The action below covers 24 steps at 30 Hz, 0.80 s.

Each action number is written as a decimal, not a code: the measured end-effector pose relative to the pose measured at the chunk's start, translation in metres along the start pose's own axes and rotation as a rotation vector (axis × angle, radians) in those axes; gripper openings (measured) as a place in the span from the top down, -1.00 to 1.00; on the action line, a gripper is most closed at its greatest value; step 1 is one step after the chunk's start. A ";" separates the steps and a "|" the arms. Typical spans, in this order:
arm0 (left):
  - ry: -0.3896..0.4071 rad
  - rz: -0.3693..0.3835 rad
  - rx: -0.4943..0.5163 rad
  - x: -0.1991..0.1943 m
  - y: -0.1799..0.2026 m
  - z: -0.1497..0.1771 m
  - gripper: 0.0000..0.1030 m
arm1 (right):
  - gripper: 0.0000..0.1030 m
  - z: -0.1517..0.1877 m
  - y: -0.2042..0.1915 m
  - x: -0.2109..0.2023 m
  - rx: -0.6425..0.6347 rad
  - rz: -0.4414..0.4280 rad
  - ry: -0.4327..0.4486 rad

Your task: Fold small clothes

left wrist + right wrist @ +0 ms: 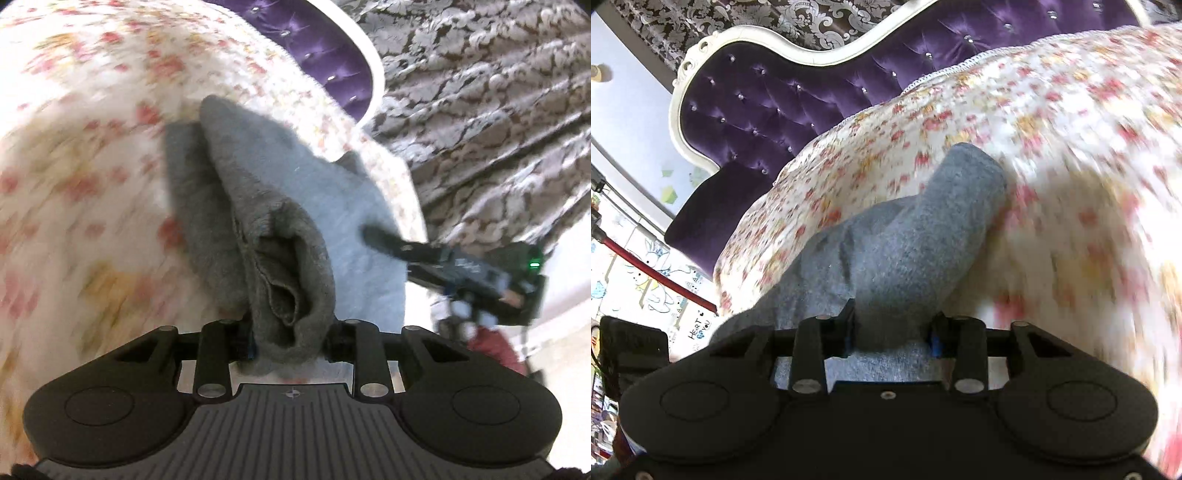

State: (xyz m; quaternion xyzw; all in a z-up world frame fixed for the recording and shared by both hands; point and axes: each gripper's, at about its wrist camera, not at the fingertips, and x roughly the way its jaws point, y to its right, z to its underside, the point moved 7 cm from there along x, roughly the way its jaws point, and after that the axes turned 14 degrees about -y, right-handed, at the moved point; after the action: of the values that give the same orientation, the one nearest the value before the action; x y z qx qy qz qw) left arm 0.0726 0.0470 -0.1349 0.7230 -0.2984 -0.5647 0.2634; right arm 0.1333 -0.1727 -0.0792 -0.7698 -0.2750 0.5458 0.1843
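Note:
A small grey fleece garment (295,206) lies on a floral bedspread (92,129). My left gripper (291,339) is shut on a bunched edge of the garment, which folds up between its jaws. My right gripper (894,336) is shut on another part of the same grey garment (916,236), whose cloth rises ahead of it. The right gripper also shows in the left wrist view (373,236), reaching in from the right onto the cloth. Both views are blurred by motion.
The floral bedspread (1071,166) covers a bed with a purple tufted headboard (768,96) in a white frame. A patterned dark curtain (498,92) hangs behind. A red pole (657,275) and a decorated wall stand at the left.

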 end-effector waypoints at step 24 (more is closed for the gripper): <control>0.345 -0.289 0.373 -0.013 0.053 -0.023 0.20 | -0.56 0.036 -0.043 -0.045 -0.251 0.174 0.372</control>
State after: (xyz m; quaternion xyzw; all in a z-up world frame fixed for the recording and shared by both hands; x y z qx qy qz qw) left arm 0.0854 0.0210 -0.0835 0.8794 -0.2417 -0.4003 0.0896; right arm 0.0785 -0.1683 -0.0329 -0.8946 -0.2347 0.3701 0.0871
